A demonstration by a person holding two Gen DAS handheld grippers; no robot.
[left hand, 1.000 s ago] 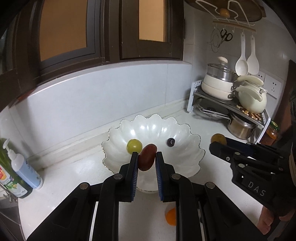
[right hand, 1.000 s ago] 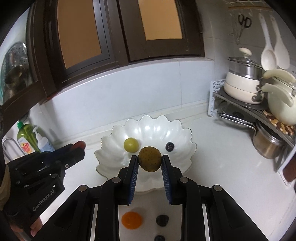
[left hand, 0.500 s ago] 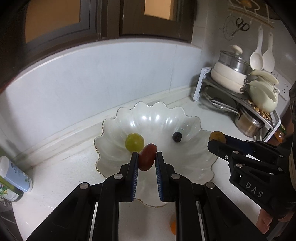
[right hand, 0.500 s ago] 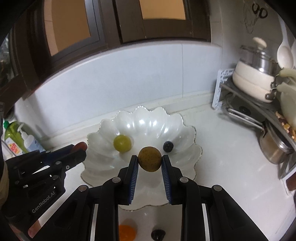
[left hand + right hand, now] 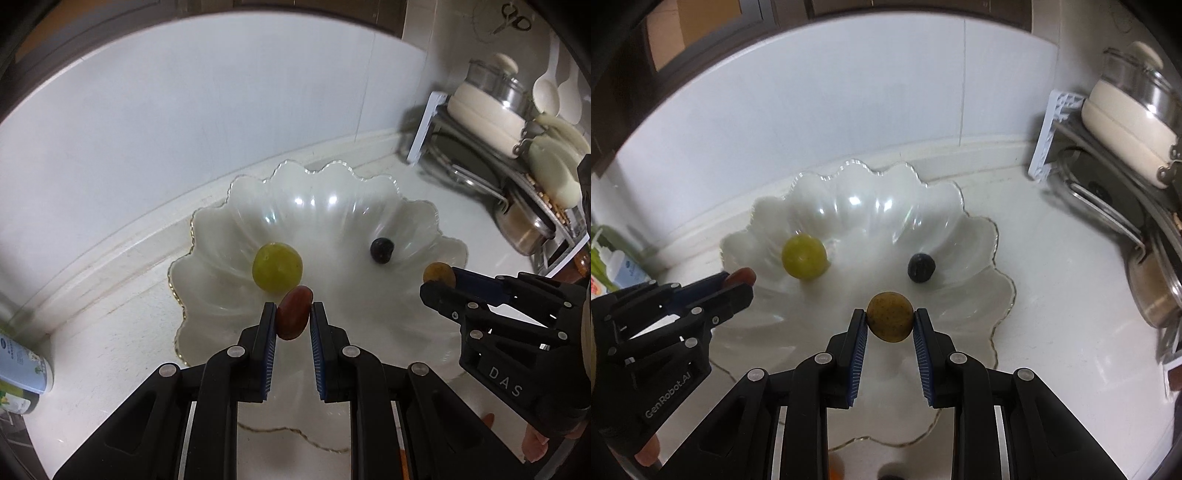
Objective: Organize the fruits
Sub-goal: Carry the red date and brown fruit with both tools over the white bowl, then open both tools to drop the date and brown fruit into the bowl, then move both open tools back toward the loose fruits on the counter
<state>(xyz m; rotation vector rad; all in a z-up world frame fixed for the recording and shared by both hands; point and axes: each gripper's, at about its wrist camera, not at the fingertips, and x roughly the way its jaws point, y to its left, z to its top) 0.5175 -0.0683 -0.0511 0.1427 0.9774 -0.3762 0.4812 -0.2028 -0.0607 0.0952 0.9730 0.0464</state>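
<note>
Now the left gripper [image 5: 294,321] pinches an oblong red fruit [image 5: 294,316], long axis toward one o'clock; the right gripper [image 5: 890,322] clamps a round brown fruit [image 5: 890,316] over the bowl [image 5: 975,229].

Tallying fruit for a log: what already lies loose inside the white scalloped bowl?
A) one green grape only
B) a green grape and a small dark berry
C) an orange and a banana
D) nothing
B: a green grape and a small dark berry rest in the scalloped bowl, while the other fruits are gripped in the tools.
</note>
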